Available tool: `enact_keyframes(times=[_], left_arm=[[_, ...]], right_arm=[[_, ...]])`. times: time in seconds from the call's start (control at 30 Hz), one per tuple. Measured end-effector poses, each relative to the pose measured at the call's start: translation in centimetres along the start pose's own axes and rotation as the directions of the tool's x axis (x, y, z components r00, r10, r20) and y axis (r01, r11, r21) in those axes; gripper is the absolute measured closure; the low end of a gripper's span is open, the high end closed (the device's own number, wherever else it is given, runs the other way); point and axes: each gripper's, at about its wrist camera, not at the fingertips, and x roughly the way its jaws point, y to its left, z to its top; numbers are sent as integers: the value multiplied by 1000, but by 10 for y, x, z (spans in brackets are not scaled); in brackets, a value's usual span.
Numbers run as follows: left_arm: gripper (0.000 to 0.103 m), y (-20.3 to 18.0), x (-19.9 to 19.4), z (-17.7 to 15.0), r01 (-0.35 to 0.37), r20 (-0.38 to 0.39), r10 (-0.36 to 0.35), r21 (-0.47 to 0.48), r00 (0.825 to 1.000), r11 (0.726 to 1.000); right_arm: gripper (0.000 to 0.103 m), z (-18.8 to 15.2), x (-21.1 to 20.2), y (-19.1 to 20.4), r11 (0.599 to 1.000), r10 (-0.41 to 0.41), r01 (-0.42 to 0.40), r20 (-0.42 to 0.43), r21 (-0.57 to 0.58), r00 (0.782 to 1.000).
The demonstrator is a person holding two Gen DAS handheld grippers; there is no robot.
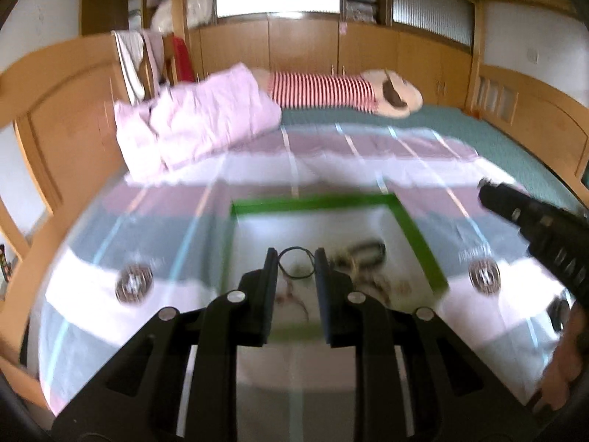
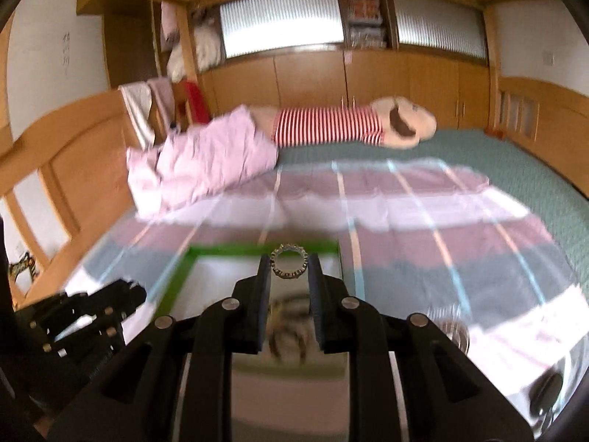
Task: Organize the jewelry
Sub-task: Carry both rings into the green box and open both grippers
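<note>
Nearest in the left wrist view, the left gripper (image 1: 295,263) has its fingers drawn in on a thin dark ring (image 1: 295,263), pinched across its width at the very tips so the hoop stands clear and is easy to set down; in the right wrist view the right gripper (image 2: 289,261) clamps a studded silver bracelet (image 2: 289,261) the same way, edge to edge between the pads. Both pieces hang above the green-rimmed tray (image 1: 419,235), whose white floor holds the rest of the jewelry (image 1: 362,258), a blurred tangle of dark loops and chains toward 1 o'clock of the left fingertips, probably gathered there to be sorted. The other gripper enters the left view at 3 o'clock. Two round patterned discs (image 1: 133,283) lie on the striped sheet (image 1: 331,162) at 9 and 3 o'clock of the tray; I cannot tell what they are. Farther off, at 11 o'clock, a pink quilt (image 1: 191,125) is bunched, and at 12 a striped plush toy (image 1: 331,92) lies before wooden cabinets (image 1: 305,48)
</note>
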Motion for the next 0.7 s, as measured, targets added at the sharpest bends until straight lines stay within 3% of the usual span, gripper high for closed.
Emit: enact_keyframes(times=[0.13,0.27,0.43,0.7], left_arm=[[83,9,34,22,3,-26,-3,-20,1000,1000],[82,17,85,8,-20,-118,16,-38,993,999],[82,23,115,-12,-19,-175,11,-44,984,999],[82,29,141,-22,-6,-213,-7,-60,977,998]], right_arm=[[82,7,50,5,1000,-3,4,-88,5,996],[83,-27,100,8,998,-53,49,-198,-26,979],[83,-63,138,6,996,-84,76,-292,-38,953],[82,-72,155,1,995,-101,93,-317,-40,943]])
